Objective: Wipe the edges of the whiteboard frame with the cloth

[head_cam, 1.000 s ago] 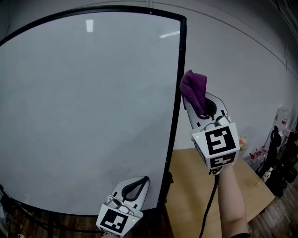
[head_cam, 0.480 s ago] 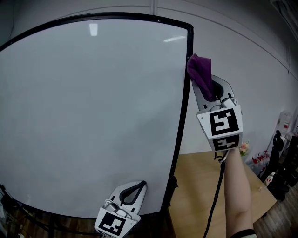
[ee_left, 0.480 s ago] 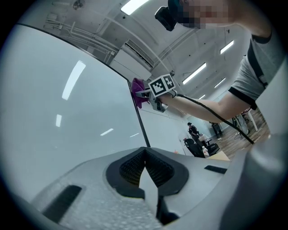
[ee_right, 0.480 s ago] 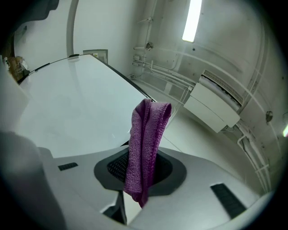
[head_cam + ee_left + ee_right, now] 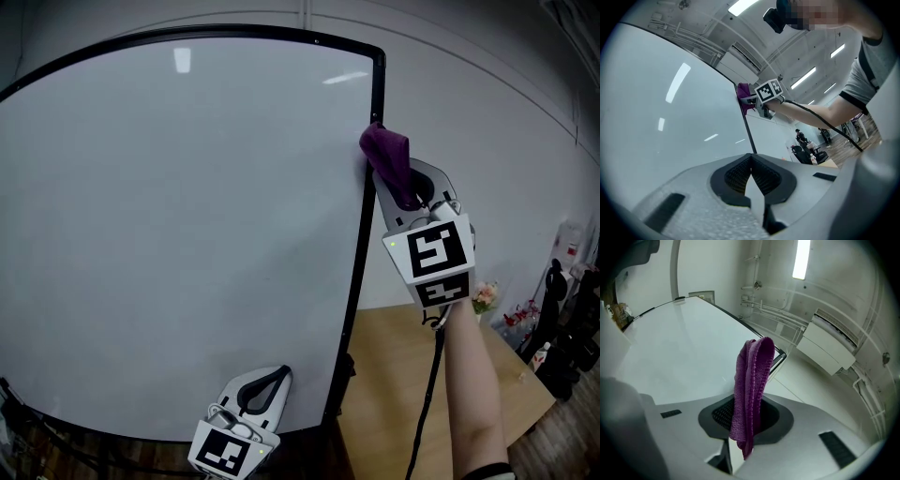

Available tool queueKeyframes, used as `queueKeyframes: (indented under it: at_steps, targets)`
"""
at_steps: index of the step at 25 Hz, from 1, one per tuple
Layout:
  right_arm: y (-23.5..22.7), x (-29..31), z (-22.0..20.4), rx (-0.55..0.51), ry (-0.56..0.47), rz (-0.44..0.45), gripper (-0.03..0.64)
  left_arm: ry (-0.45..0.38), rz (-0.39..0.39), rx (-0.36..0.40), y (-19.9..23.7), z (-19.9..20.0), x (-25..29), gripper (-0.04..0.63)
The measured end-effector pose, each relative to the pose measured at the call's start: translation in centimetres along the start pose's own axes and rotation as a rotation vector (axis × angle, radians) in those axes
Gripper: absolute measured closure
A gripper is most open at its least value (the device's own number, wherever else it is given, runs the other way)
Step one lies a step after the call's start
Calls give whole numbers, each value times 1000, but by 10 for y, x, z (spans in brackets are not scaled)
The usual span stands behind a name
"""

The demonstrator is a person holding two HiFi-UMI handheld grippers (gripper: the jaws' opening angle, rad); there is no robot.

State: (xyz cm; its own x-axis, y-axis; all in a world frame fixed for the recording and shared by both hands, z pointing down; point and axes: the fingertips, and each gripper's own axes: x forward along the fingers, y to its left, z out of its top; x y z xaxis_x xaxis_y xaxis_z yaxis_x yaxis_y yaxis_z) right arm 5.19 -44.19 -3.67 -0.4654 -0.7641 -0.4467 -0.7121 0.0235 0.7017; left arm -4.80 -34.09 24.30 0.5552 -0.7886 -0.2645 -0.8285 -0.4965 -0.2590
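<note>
**Item 1, right gripper.** It is raised at arm's reach, with its jaws clenched on the cloth. We judge the high hold is there to bring the cloth to the upper stretch of the edge.

**Item 2, cloth.** It is purple and folded into a narrow strip. The jaws pinch its lower part, so a free end stands beyond them as the wiping pad.
- Long axis: it runs along the jaws, and the free end points up and leftward at the whiteboard frame.
- Location: it lies at the frame's right edge, near the top right corner. It appears to touch the frame, though we cannot confirm pressure from these angles.

**Item 3, whiteboard frame.** It is thin and black. Its right edge runs near-vertical, so we judge wiping strokes would travel along it.

**Item 4, left gripper.** It sits low, near the frame's bottom edge. Its jaws are closed together on nothing, and it is well apart from the cloth and seemingly idle.
</note>
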Motion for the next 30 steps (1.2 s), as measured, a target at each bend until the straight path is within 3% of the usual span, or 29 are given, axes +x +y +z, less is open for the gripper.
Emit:
queueKeyframes:
  at_steps: [13,30]
  targets:
    - [26,-14,-23,54,43,57,546,3,-33,-8,-8,-5,1,578]
    - [81,-47,-64,-68,172,109,546,5,-99,-33,-23,-11,-8,578]
